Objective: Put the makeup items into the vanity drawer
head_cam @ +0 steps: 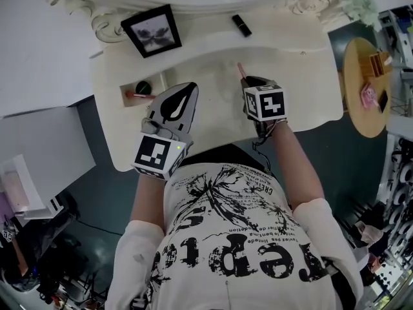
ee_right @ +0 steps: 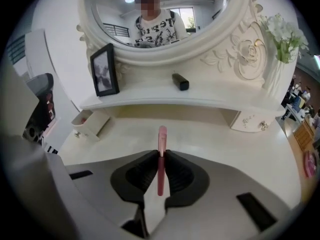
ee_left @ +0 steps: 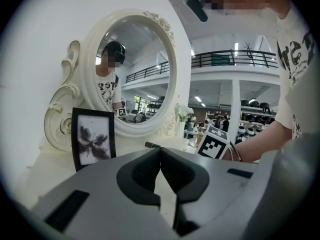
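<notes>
Pink makeup stick juts forward from the right gripper in the head view, over the middle of the cream vanity bench; whether it touches the surface cannot be told from here. To its left, the left gripper hangs over the bench's front edge, just right of the open vanity drawer, which holds a round black compact and a reddish stick. On the shelf above stand a black picture frame and, well apart to the right, a black lipstick tube. A round wooden side table sits off to the right of the bench. In the left gripper view, the left gripper has its fingers clenched together with nothing between them; beyond them are the picture frame, the oval mirror and the right gripper's marker cube. In the right gripper view, the right gripper has its fingers grasping the pink makeup stick, which stands upright between the pads with its tip rising past them. Behind it lies the bench, with the vanity drawer pulled open at the left under the shelf. The lipstick tube and picture frame rest on that shelf below the mirror, and white flowers stand at the right.
</notes>
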